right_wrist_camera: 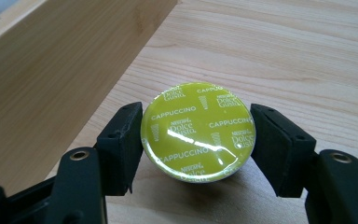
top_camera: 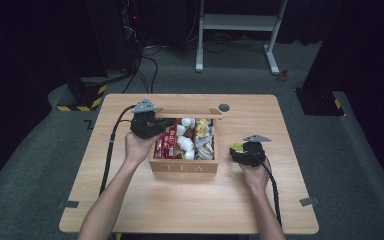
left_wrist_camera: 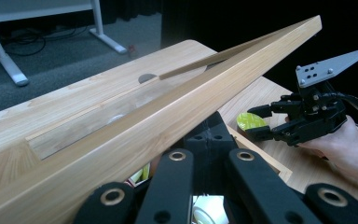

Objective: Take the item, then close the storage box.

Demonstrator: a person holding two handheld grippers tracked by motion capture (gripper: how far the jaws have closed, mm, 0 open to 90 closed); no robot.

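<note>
The right fingers [right_wrist_camera: 121,140] are closed on the capsule [right_wrist_camera: 198,130], one pad against each side of its rim. The green foil top is turned up. The capsule is held low over the worktop [top_camera: 190,210], just right of the box [top_camera: 184,166] and about midway between the front and back edges.

The left fingers [left_wrist_camera: 209,137] are brought fully together at the left end of the raised lid [left_wrist_camera: 168,112], and the lid is judged to be pinched by them and held open.

The capsule is gripped only at its round, smooth rim. It could be squeezed out sideways, or allowed to tilt, if the pads are off centre. On the way into the box it could be knocked against the near wall if it is not lifted high enough. It could also be set down on crowded contents and left to roll. The lid could be dropped onto the right fingers if the left grip slackens.

The contact between the left fingers and the lid is hidden behind the lid's edge. Whether the capsule rests on the worktop or hangs just above it cannot be told. The capsule's body is covered by its foil top. From above the box's contents are small, and a free slot cannot be made out.
</note>
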